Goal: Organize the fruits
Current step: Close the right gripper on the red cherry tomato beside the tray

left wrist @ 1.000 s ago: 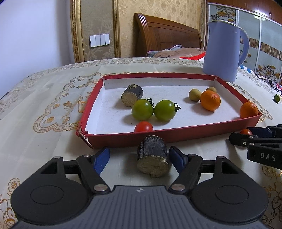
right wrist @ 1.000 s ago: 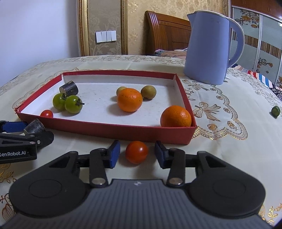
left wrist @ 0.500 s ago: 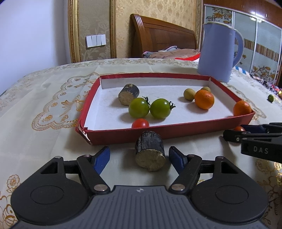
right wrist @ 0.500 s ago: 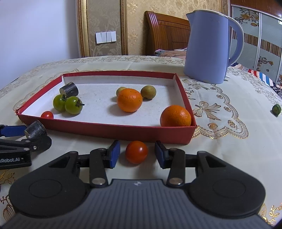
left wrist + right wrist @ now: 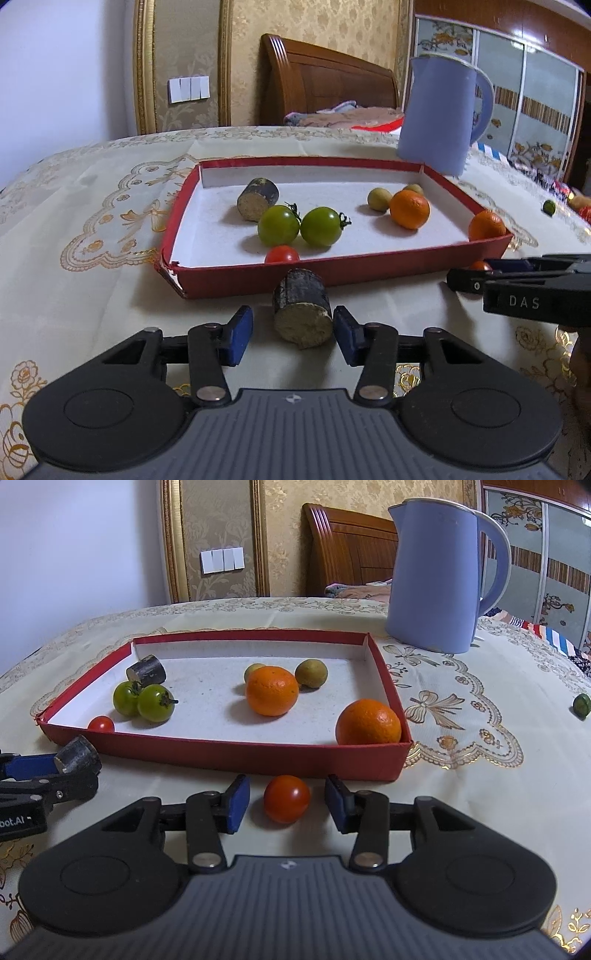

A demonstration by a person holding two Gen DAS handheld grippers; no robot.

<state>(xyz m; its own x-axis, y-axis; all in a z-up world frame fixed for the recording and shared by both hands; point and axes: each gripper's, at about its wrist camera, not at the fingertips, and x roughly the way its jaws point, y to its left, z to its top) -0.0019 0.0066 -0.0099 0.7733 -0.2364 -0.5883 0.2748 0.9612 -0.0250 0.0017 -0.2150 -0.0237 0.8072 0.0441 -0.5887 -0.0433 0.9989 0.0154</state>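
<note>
Right now the left gripper (image 5: pixel 293 334) sits low over the tablecloth (image 5: pixel 74 295) with its two blue pads wide apart. A dark sugarcane piece (image 5: pixel 301 312) lies between the pads, with its cut pale end facing the camera. The right pad looks very close to it, and the left pad has a gap. The piece lies just in front of the red tray (image 5: pixel 369 267), outside it.

The right gripper (image 5: pixel 286 806) is open too. A red cherry tomato (image 5: pixel 287 798) sits on the cloth between its blue pads, and neither pad touches it. It is also just outside the near wall of the red tray (image 5: pixel 258 757).

Inside the tray, seen from the right wrist, there are two green tomatoes (image 5: pixel 146 701) side by side near the left. A second sugarcane piece (image 5: pixel 146 671) lies just behind them. A small red tomato (image 5: pixel 101 724) rests in the near left corner. An orange (image 5: pixel 272 691) sits in the middle, with two small yellow-green fruits (image 5: pixel 311 673) just behind it. Another orange (image 5: pixel 368 722) sits in the near right corner, against the wall.

A light blue kettle (image 5: pixel 439 576) stands behind the tray on the right. A small green fruit (image 5: pixel 583 704) lies far off on the cloth at the right edge.
</note>
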